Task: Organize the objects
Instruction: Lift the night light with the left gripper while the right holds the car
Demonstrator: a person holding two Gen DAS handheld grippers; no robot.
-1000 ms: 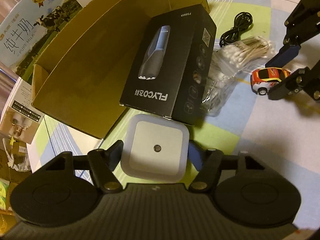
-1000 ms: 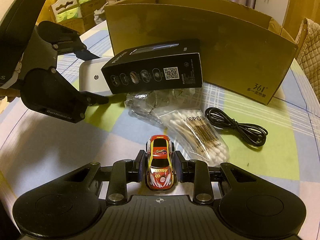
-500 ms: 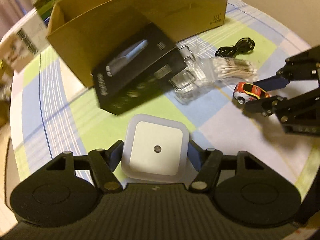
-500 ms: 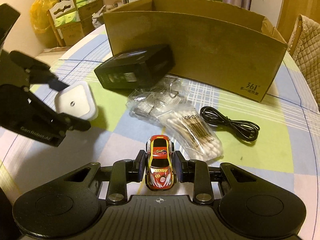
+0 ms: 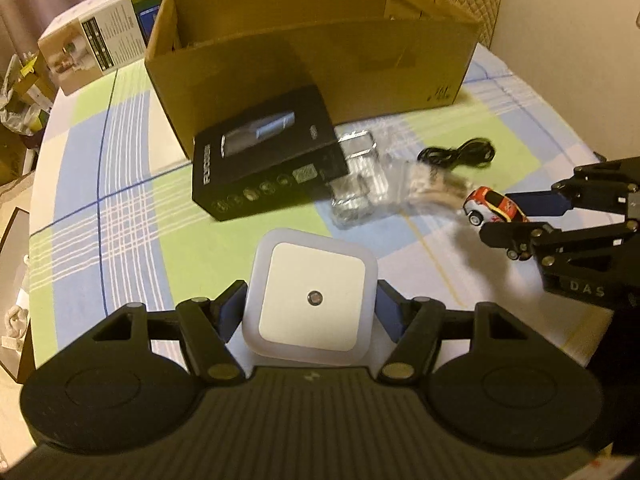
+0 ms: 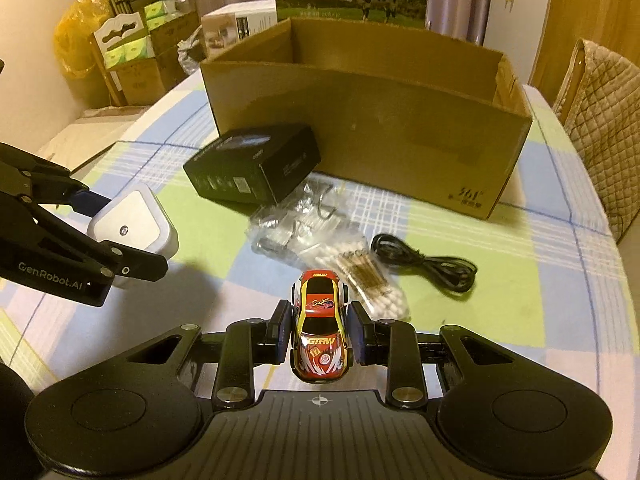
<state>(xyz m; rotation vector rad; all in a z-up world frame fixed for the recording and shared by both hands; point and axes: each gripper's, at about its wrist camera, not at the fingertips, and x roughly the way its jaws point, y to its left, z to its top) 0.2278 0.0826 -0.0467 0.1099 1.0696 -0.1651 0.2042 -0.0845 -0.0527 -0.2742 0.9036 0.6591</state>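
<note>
Checked tablecloth (image 6: 520,264): one carton (image 6: 360,128), two laden claws.

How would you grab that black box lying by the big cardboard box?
Grip the black box across its two long sides, coming from above. It lies flat on the table with its broad face up. Approach nearer the left end: the clear bag crowds its right end, and the cardboard box stands close behind.
</note>
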